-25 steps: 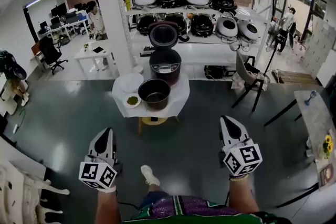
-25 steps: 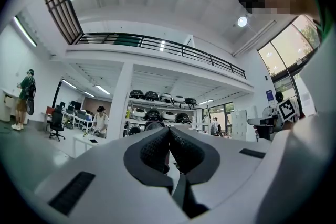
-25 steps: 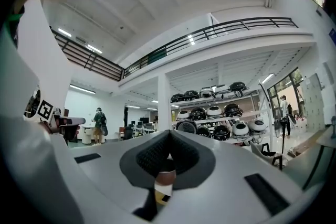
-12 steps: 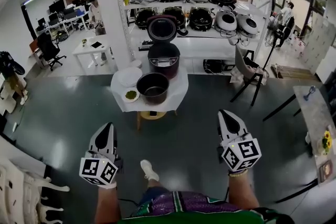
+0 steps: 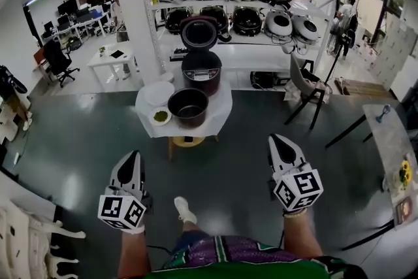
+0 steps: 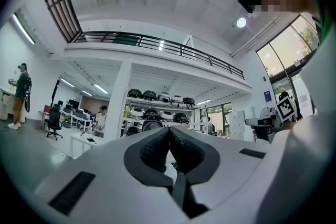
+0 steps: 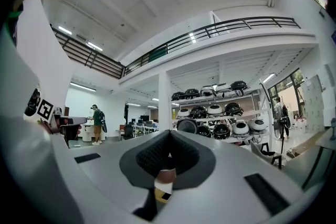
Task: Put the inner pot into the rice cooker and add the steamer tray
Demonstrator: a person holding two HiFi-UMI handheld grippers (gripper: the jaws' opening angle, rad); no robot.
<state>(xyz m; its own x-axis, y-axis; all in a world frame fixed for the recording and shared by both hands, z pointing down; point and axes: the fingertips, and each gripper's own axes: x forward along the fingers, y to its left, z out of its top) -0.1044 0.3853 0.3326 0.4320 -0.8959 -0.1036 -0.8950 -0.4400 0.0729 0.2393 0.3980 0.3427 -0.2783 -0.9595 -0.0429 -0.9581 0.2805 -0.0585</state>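
Observation:
A small table under a white cloth (image 5: 219, 115) stands several steps ahead of me in the head view. On it the dark rice cooker (image 5: 200, 70) stands with its lid (image 5: 198, 32) raised. The black inner pot (image 5: 188, 106) sits in front of the cooker. A white round steamer tray (image 5: 159, 95) lies to the pot's left, with a small bowl of green food (image 5: 160, 117) beside it. My left gripper (image 5: 132, 157) and right gripper (image 5: 277, 140) are held low and well short of the table. Both are shut and empty, with the pads meeting in the left gripper view (image 6: 168, 131) and the right gripper view (image 7: 169, 137).
Behind the table are a white pillar (image 5: 129, 10) and white shelves (image 5: 261, 42) holding several rice cookers. A black chair (image 5: 305, 93) stands to the right, and a grey table (image 5: 390, 140) is at the far right edge. Desks and people are at the back left. My shoe (image 5: 185, 215) shows below.
The table and shelves sit slightly higher and further left in the head view. Both grippers stay shut and in about the same place.

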